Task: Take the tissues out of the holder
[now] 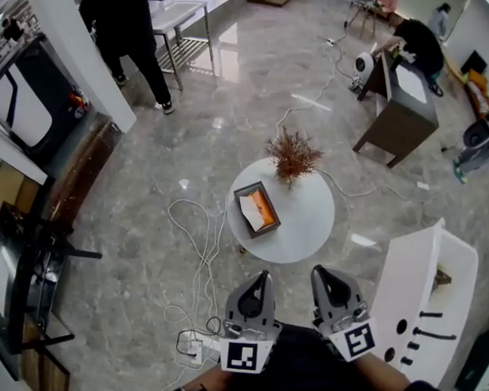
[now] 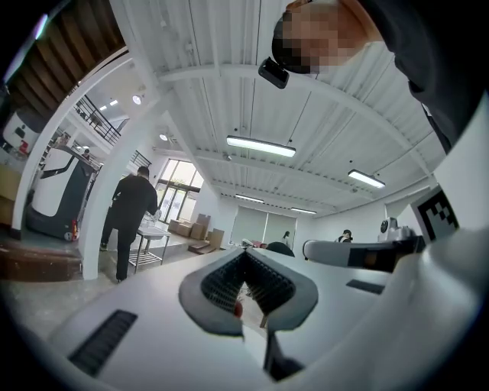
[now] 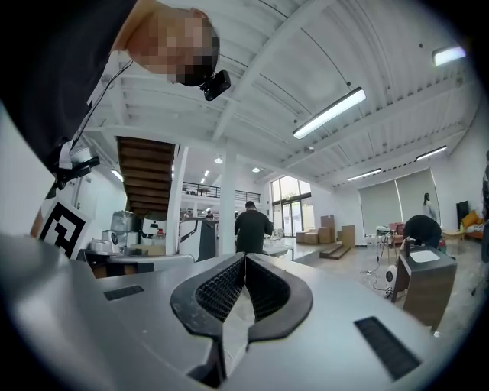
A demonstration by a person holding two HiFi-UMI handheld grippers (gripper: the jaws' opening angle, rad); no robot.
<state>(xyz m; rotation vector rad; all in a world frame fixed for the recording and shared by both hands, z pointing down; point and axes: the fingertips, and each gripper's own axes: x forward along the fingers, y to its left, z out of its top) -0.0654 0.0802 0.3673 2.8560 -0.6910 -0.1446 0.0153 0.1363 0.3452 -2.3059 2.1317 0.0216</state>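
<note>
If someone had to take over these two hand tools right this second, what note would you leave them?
Left gripper: shut, empty, short of the table.
Right gripper: shut, empty, beside it.
Tissue holder: on the round white table, near a dried plant; the tissues appear to be inside.
Done: nothing yet.
Left: reach the holder, open a gripper, pull the tissues out.
</note>
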